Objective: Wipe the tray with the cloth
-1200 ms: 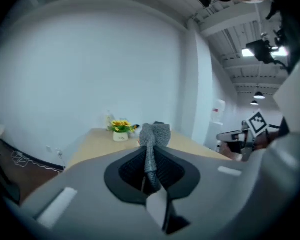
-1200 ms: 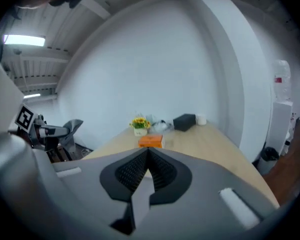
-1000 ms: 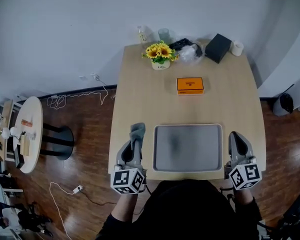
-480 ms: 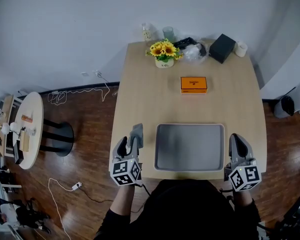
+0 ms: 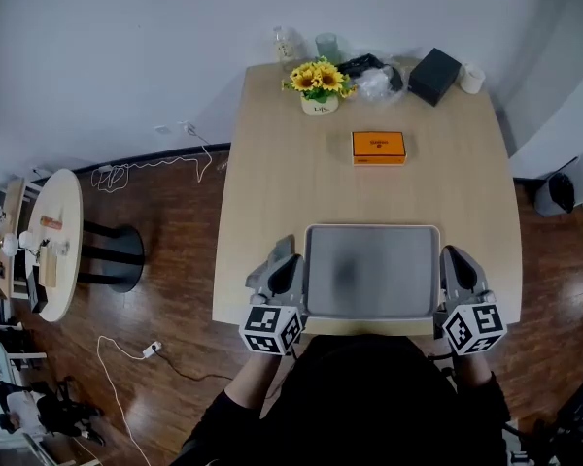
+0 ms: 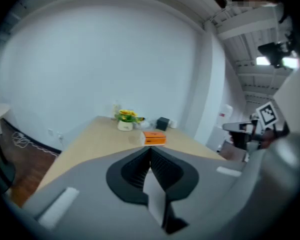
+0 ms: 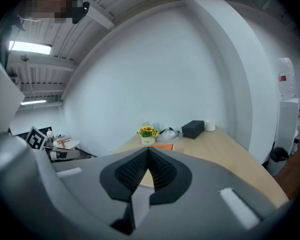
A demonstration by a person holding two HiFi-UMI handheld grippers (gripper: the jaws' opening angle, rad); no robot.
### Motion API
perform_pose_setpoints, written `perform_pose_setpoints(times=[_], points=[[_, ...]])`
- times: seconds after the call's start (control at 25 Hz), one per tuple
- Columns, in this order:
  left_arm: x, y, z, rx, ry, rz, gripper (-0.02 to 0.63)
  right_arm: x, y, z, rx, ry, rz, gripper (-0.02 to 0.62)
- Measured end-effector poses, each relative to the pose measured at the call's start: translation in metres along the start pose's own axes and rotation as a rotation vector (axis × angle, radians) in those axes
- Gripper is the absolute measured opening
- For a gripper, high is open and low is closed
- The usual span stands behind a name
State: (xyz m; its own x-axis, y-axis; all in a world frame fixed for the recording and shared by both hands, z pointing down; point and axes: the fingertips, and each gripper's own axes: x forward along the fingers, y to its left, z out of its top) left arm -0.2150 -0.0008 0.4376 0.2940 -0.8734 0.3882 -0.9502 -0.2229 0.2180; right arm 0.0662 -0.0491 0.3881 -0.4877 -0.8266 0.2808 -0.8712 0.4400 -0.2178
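Observation:
The grey tray (image 5: pixel 369 229) lies at the table's near edge. Just off its left rim, a bit of the grey cloth (image 5: pixel 275 252) shows on the table, mostly hidden by my left gripper (image 5: pixel 289 264). In the left gripper view the left gripper (image 6: pixel 150 152) has its jaws pressed together with nothing between them, and it looks up across the table. My right gripper (image 5: pixel 454 257) rests by the tray's right rim. It is shut and empty too, as the right gripper view shows of the right gripper (image 7: pixel 148 152).
An orange box (image 5: pixel 378 147) lies mid-table beyond the tray. A sunflower pot (image 5: pixel 318 83), a clear bag (image 5: pixel 377 83) and a black box (image 5: pixel 436 75) line the far edge. A round side table (image 5: pixel 53 241) stands on the wooden floor at the left.
The left gripper opened off the cloth, shut again and moved right to the tray's left rim. The right gripper stayed where it was.

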Motion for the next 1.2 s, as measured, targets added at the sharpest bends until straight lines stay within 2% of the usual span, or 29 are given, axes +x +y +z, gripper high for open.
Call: perform_pose_setpoints(times=[0.08,0.16,0.32,0.48,0.6,0.8,1.2], points=[[0.012,-0.046,-0.002,0.071,0.014,-0.127,0.006,0.002,0.006,-0.005,0.000,0.008,0.009,0.000],[0.023,-0.078,-0.006,0.139,0.033,-0.193,0.006,0.005,0.012,-0.008,0.000,0.019,0.018,0.000],[0.033,-0.102,-0.010,0.107,0.059,-0.247,0.006,0.006,0.020,-0.012,-0.028,0.029,0.036,0.000],[0.032,-0.098,-0.008,0.111,0.059,-0.233,0.006,0.002,0.024,-0.014,-0.074,0.034,0.042,0.000],[0.032,-0.094,-0.010,0.084,0.068,-0.214,0.006,0.000,0.021,-0.018,-0.065,0.041,0.035,0.000],[0.033,-0.096,-0.010,0.104,0.070,-0.215,0.006,0.000,0.016,-0.018,-0.063,0.040,0.027,0.000],[0.031,-0.096,-0.013,0.086,0.083,-0.202,0.006,-0.001,0.016,-0.016,-0.065,0.043,0.022,0.000]])
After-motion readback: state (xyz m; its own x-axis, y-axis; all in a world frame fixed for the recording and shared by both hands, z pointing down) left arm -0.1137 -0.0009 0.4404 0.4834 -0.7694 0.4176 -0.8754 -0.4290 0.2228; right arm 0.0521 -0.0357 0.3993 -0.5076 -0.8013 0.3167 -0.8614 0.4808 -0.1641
